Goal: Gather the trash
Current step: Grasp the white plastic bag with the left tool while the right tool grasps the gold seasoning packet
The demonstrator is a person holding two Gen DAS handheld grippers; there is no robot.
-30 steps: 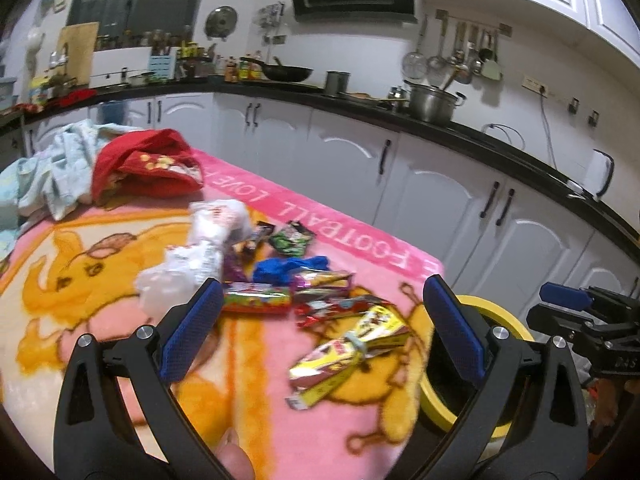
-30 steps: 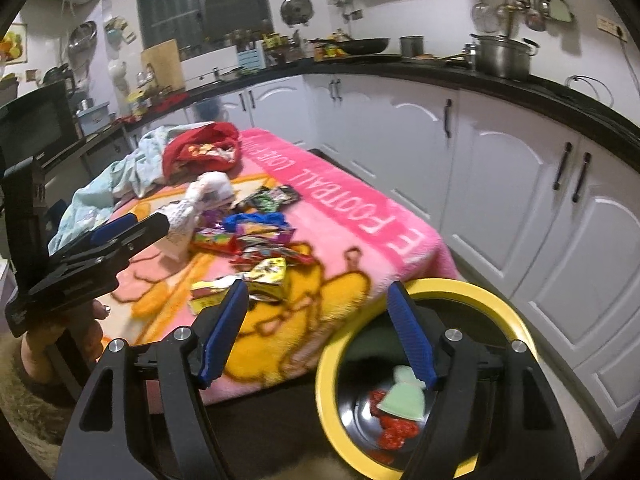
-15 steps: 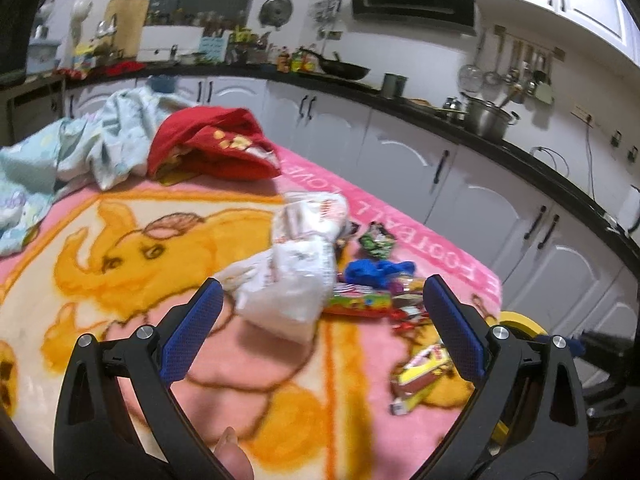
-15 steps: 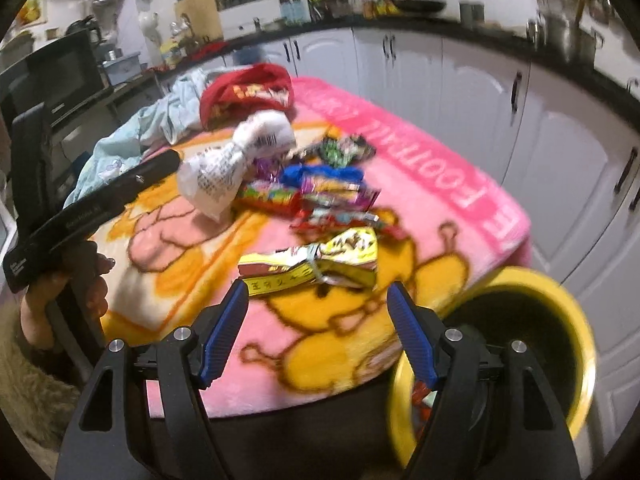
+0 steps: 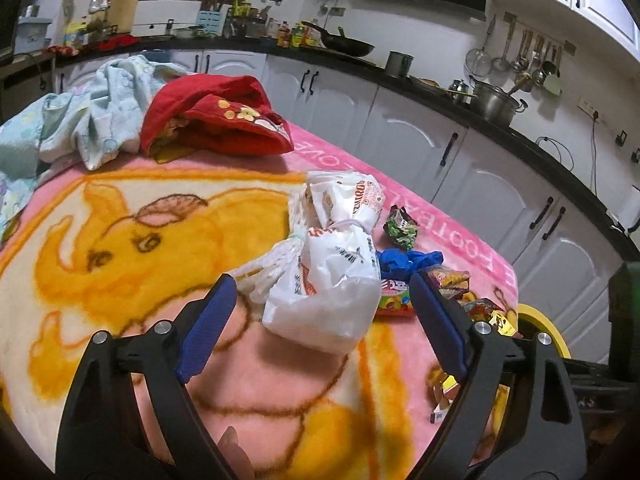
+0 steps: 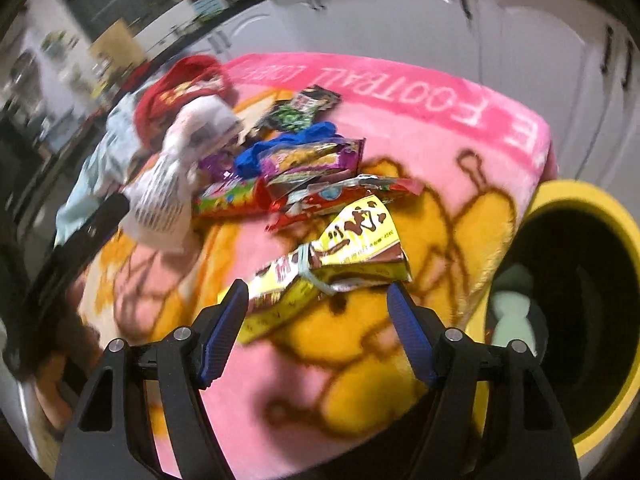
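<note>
A tied white plastic bag point(image 5: 332, 272) lies on the pink blanket point(image 5: 120, 264), just ahead of my open left gripper point(image 5: 320, 312). Beside it lie a blue wrapper point(image 5: 404, 260), a green wrapper point(image 5: 400, 226) and several coloured snack wrappers point(image 5: 452, 280). In the right wrist view my open right gripper point(image 6: 318, 312) hovers right over a yellow snack wrapper point(image 6: 340, 256), with more wrappers point(image 6: 312, 164) and the white bag point(image 6: 172, 192) behind it. The yellow-rimmed black bin point(image 6: 580, 280) stands at the table's right edge with trash inside.
A red garment point(image 5: 216, 120) and a pale blue cloth point(image 5: 92, 120) lie at the blanket's far end. White kitchen cabinets point(image 5: 440, 148) and a dark counter run behind the table. The left gripper's body point(image 6: 80, 232) shows at the left of the right wrist view.
My left gripper has swung left and closer to the white bag. My right gripper has moved from above the bin to over the yellow wrapper on the blanket. Both stay open.
</note>
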